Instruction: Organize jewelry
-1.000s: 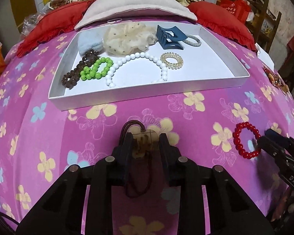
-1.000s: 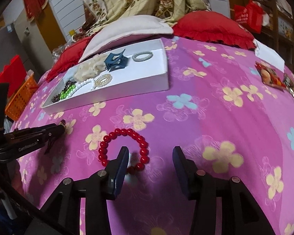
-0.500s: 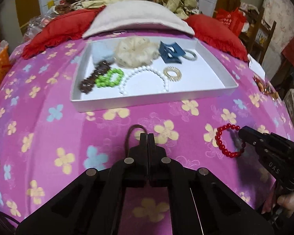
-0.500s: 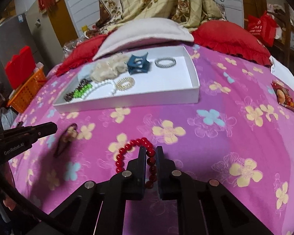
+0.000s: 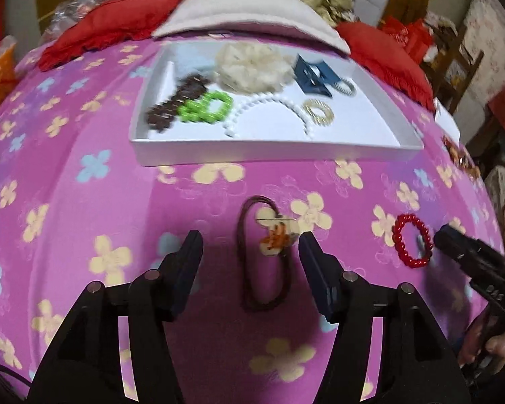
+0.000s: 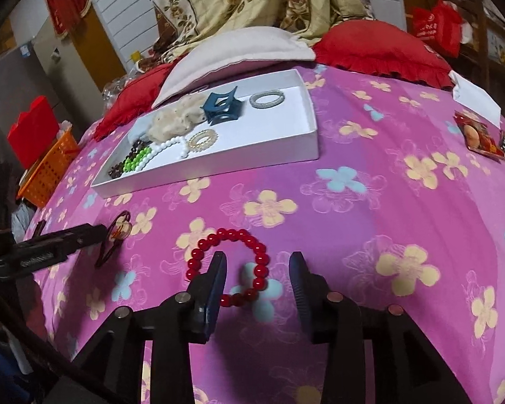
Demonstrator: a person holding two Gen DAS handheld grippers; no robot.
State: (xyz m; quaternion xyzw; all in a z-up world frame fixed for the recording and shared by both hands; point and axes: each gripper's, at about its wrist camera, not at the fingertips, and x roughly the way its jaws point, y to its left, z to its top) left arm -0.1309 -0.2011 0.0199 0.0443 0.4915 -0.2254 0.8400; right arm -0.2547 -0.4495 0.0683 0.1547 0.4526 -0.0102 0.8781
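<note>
A brown cord hair tie with a pale charm (image 5: 276, 235) lies flat on the pink flowered bedspread. My left gripper (image 5: 249, 239) straddles it, jaws opening, pads clear of it. A red bead bracelet (image 6: 232, 234) lies under my right gripper (image 6: 257, 257). Those jaws are opening too, with the bracelet's right side between them and the left finger over its middle, no pad pressing. A white tray (image 5: 269, 153) farther back holds brown, green and white bead strands, a gold coil ring, a cream scrunchie and a blue claw clip. The left wrist view shows the red bracelet (image 5: 397, 235) at the right gripper's tip (image 5: 444, 232).
Red cushions (image 6: 380, 50) and a white pillow (image 6: 239, 54) lie behind the tray (image 6: 219, 168). An orange basket (image 6: 47, 168) stands off the bed's left side. Snack packets (image 6: 481, 138) and a white paper sit at the right. The left gripper (image 6: 67, 239) reaches in from the left beside the hair tie (image 6: 118, 232).
Both grippers were shut half a second ago and now stand open. The hair tie and the red bracelet lie on the bedspread between the jaws. The left gripper has drawn back slightly.
</note>
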